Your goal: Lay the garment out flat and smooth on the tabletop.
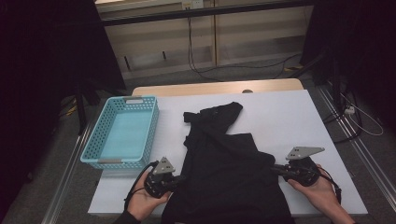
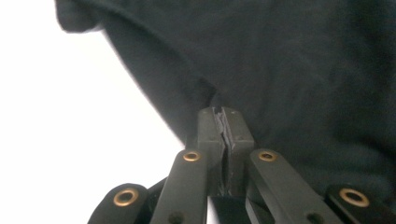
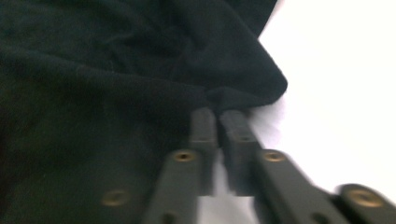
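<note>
Blue perforated basket [image 1: 122,132] stands empty at table left. Left gripper [image 1: 179,178] is clamped on the left edge of the black garment [image 1: 224,163] (spread mid-table on the white sheet [image 1: 289,121]); right gripper [image 1: 276,168] pinches its right edge.

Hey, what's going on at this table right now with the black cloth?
A person holds a hand-held gripper in each hand at a white table. The left hand-held gripper is shut on the left edge of a black garment, and the right hand-held gripper is shut on its right edge. The garment lies spread flat, its near end hanging over the table edge. A blue basket sits to the left with nothing visible inside it.
</note>
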Action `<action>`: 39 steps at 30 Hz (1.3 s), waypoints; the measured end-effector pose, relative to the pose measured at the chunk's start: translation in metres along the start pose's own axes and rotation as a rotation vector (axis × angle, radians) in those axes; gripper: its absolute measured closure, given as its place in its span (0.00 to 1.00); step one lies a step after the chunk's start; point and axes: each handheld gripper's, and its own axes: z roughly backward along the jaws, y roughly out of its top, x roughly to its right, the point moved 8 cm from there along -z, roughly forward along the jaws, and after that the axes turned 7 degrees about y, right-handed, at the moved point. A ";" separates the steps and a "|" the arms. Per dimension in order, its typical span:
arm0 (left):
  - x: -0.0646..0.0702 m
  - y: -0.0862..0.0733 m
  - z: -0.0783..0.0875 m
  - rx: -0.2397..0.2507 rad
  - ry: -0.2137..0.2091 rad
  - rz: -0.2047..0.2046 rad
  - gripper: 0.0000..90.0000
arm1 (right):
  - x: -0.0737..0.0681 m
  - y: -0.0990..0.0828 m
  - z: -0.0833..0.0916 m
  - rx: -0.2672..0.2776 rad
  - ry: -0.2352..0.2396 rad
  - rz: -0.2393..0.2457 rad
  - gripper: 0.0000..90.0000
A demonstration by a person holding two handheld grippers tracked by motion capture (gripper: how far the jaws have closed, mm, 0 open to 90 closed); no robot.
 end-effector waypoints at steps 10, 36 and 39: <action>-0.022 -0.013 0.009 0.003 0.064 0.067 0.98 | 0.013 -0.019 0.026 -0.026 -0.084 -0.004 1.00; 0.005 0.014 -0.008 0.050 0.024 -0.051 0.72 | -0.023 0.020 0.000 0.060 0.034 0.105 0.81; 0.005 0.006 -0.021 -0.006 0.010 -0.059 0.66 | -0.030 0.026 -0.015 0.036 0.063 0.126 0.78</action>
